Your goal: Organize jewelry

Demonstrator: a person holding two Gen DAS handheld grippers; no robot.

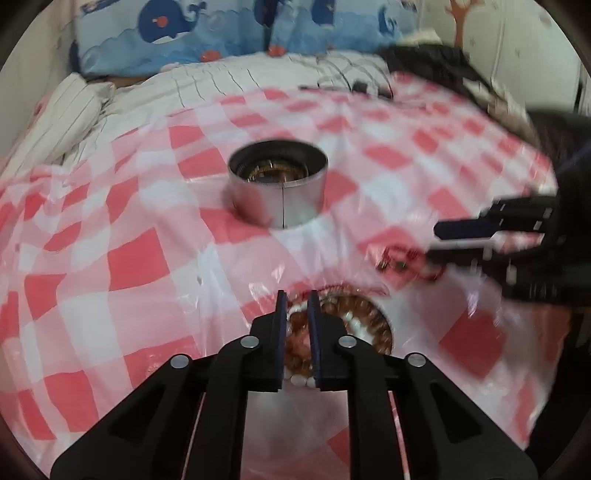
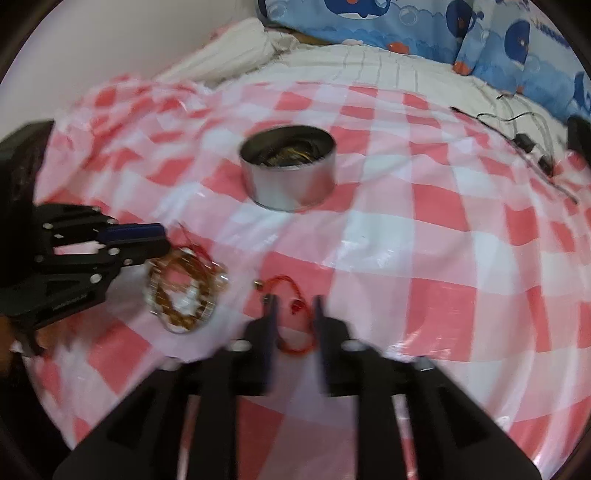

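Left wrist view: beaded bracelets [image 1: 354, 325], amber-brown and white, lie in a coiled pile on the checked cloth [image 1: 129, 258], right under the near gripper.
Left gripper [image 1: 298, 301]: jaws nearly closed, a narrow gap between the blue pads; beads show through the gap, but whether the pads pinch them I cannot tell.
Right wrist view: red cord bracelet [image 2: 295, 314] with a small bell lies flat on the cloth, between the two fingers.
Right gripper [image 2: 295, 306]: jaws partly apart, the cord in the space between them, pads not pressing on it.
Metal tin [image 1: 277, 184]: round, lidless, upright on the cloth beyond both bracelets, well apart from them; gold-coloured jewelry shows inside.
Cloth: pink-and-white checks, glossy, spread over a bed.
Bedding: striped white sheet [image 1: 221, 77] beyond the cloth, blue whale-print pillows [image 1: 177, 33] at the far edge.
Cables [image 2: 524, 140]: thin black leads on the sheet at right.
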